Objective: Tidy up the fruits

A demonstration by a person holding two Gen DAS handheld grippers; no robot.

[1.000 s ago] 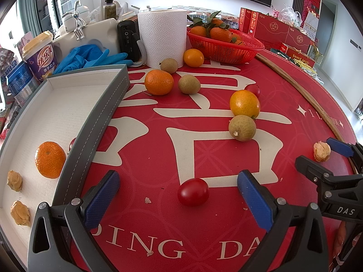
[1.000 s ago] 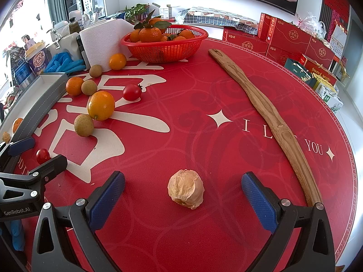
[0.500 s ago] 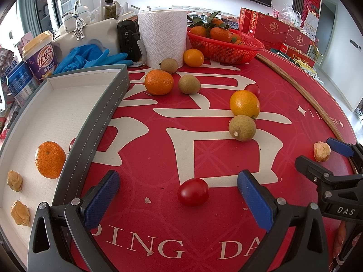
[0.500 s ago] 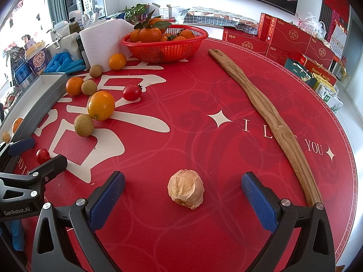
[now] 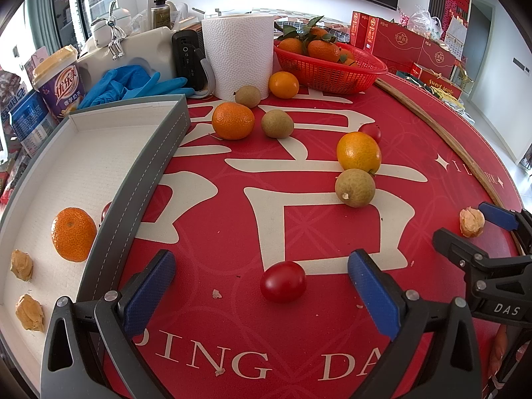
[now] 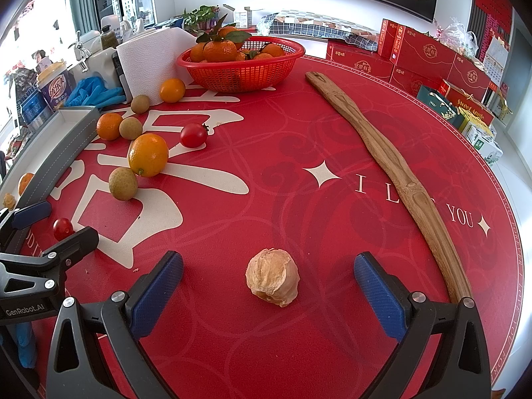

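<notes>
My left gripper (image 5: 262,286) is open, its blue pads on either side of a red cherry tomato (image 5: 283,281) on the red tablecloth. My right gripper (image 6: 268,282) is open around a papery tan husk fruit (image 6: 272,281). Left of me a grey-rimmed white tray (image 5: 146,173) holds a mandarin (image 5: 73,234), two husk fruits (image 5: 29,312) and a half-hidden tomato. Loose on the cloth lie oranges (image 5: 358,151), brown kiwi-like fruits (image 5: 354,188) and another tomato (image 6: 193,135).
A red basket (image 6: 242,66) of mandarins stands at the back beside a paper towel roll (image 5: 237,55). A long wooden stick (image 6: 392,163) lies along the right. Blue gloves (image 5: 133,81), a cup and red boxes crowd the table's far edge.
</notes>
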